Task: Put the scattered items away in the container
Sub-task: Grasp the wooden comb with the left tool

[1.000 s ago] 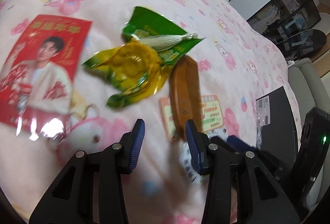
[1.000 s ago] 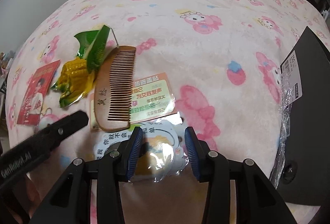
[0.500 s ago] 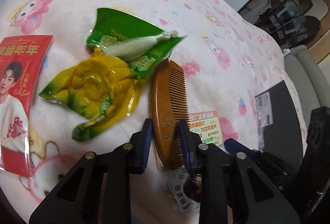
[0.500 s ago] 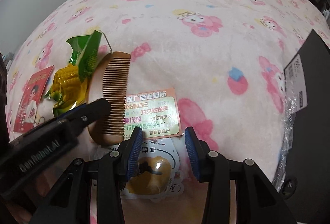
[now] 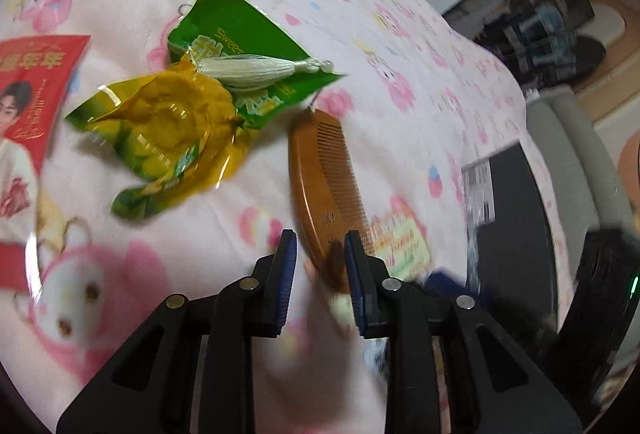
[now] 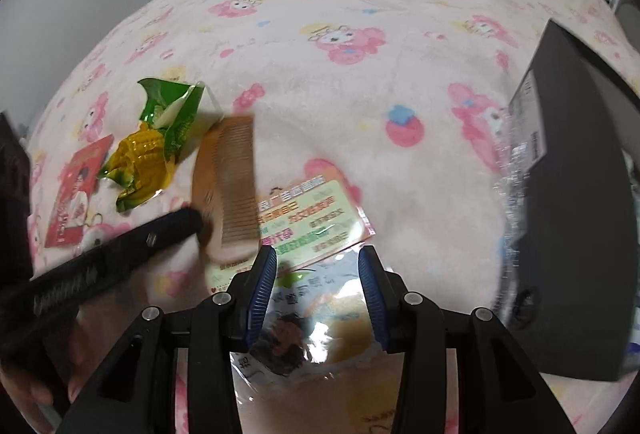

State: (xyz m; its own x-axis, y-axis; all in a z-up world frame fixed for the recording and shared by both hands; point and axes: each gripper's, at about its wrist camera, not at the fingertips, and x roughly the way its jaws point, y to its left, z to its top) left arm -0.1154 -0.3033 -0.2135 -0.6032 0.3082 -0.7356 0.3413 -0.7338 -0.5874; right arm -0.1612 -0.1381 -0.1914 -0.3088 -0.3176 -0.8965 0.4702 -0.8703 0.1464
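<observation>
A brown wooden comb (image 5: 326, 190) lies on the pink blanket; its near end sits between the fingers of my left gripper (image 5: 318, 254), which has narrowed around it. In the right wrist view the comb (image 6: 228, 186) looks tilted up, held at its near end by the left gripper's finger (image 6: 132, 246). My right gripper (image 6: 316, 274) is open over a clear-wrapped sticker packet (image 6: 308, 330). A green and pink card (image 6: 316, 222) lies under the comb. The black box (image 6: 576, 226) stands at the right.
A yellow-green corn snack wrapper (image 5: 176, 130) with a white tassel (image 5: 260, 72) lies left of the comb. A red photo card (image 5: 28, 106) lies at the far left. The black box (image 5: 508, 210) sits at the blanket's right edge, with furniture beyond.
My left gripper moved right to the comb and narrowed around its near end; the comb has shifted and tilted. My right gripper stayed open over the sticker packet.
</observation>
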